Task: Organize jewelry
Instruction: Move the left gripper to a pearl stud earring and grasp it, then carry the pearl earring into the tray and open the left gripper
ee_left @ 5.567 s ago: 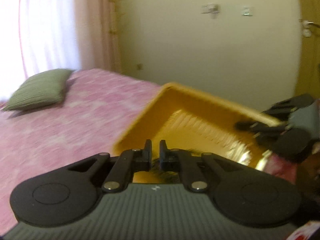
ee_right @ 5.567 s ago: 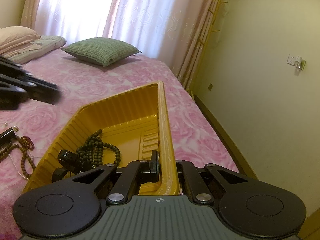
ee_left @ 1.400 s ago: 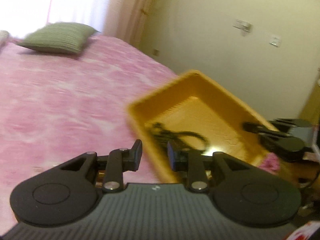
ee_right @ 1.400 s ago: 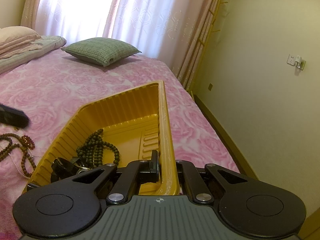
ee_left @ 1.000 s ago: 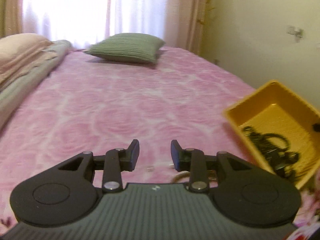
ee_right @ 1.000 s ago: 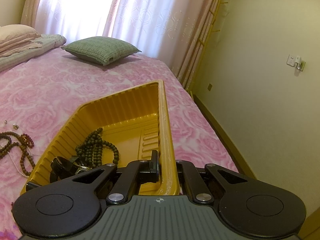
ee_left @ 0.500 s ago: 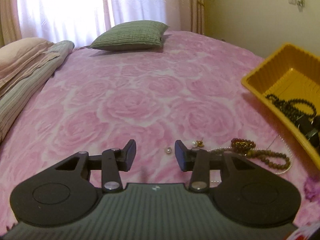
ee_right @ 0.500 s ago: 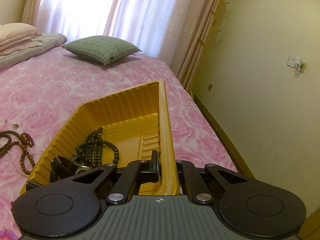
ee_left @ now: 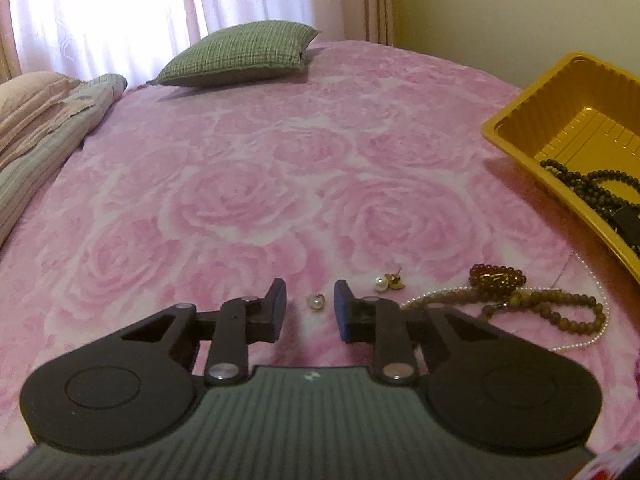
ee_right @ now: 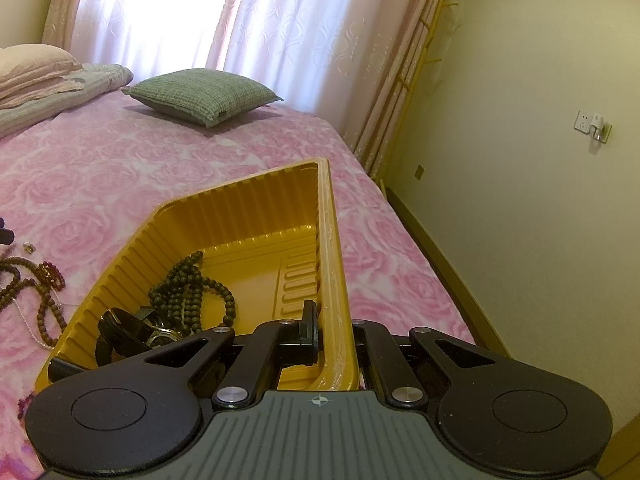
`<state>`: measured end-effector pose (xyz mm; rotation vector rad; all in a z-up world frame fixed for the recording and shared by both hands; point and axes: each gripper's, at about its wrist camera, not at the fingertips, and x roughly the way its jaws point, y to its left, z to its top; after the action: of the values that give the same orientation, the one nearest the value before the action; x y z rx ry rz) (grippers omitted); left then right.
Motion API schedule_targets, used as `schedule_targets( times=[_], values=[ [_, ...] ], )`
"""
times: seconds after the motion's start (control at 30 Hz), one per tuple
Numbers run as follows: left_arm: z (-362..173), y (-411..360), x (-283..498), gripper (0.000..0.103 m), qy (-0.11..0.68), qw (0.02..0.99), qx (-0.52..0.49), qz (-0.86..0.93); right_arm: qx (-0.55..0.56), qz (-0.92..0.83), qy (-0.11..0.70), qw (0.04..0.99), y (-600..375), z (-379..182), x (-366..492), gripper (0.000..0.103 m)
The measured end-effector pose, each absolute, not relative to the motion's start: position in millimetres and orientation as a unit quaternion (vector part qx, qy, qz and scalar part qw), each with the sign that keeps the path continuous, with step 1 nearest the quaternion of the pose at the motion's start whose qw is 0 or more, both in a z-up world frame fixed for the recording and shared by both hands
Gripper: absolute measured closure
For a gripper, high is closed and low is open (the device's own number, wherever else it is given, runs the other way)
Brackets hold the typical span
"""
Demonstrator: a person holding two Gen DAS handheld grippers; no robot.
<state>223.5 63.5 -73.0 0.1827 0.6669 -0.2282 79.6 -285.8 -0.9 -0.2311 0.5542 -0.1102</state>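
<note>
My left gripper (ee_left: 308, 304) is open and low over the pink bedspread, with a small pearl earring (ee_left: 315, 302) lying between its fingertips. A second pearl earring (ee_left: 388, 281) lies just right of it. Further right lie a dark red bead bracelet (ee_left: 496, 276), a brown bead necklace (ee_left: 540, 306) and a thin pearl string (ee_left: 576, 345). My right gripper (ee_right: 334, 324) is shut on the right rim of the yellow tray (ee_right: 332, 240), also seen in the left wrist view (ee_left: 516, 136). The tray holds a dark bead necklace (ee_right: 188, 292) and a black watch (ee_right: 128, 328).
A green pillow (ee_left: 236, 54) lies at the head of the bed and folded bedding (ee_left: 36, 120) at the left. The bed's right edge drops to the floor by the wall (ee_right: 520, 200). Curtains (ee_right: 304, 40) hang behind.
My left gripper swung away from the tray to the left, opened, and came down around the pearl earring. The right gripper has held the tray rim without moving.
</note>
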Motion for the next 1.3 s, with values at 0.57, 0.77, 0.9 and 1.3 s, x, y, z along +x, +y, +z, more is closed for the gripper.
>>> schedule_targets(
  times=[0.57, 0.77, 0.9, 1.3],
  values=[
    [-68.7, 59.8, 222.3, 0.095, 0.335, 0.930, 0.083, -0.122, -0.115, -0.058, 0.277, 0.952, -286.5, -3.0, 81.5, 0.100],
    [-49.7, 51.3, 213.6, 0.095, 0.326, 0.932, 0.066, -0.144, -0.116, -0.058, 0.277, 0.952, -286.4, -2.9, 81.6, 0.100],
    [-34.5, 39.5, 207.4, 0.095, 0.318, 0.931, 0.055, -0.171, -0.116, -0.058, 0.277, 0.952, -286.3, -2.6, 81.5, 0.100],
    [7.4, -26.0, 184.4, 0.095, 0.292, 0.908, 0.039, -0.297, -0.116, -0.056, 0.276, 0.953, -283.3, -1.8, 83.0, 0.100]
  ],
)
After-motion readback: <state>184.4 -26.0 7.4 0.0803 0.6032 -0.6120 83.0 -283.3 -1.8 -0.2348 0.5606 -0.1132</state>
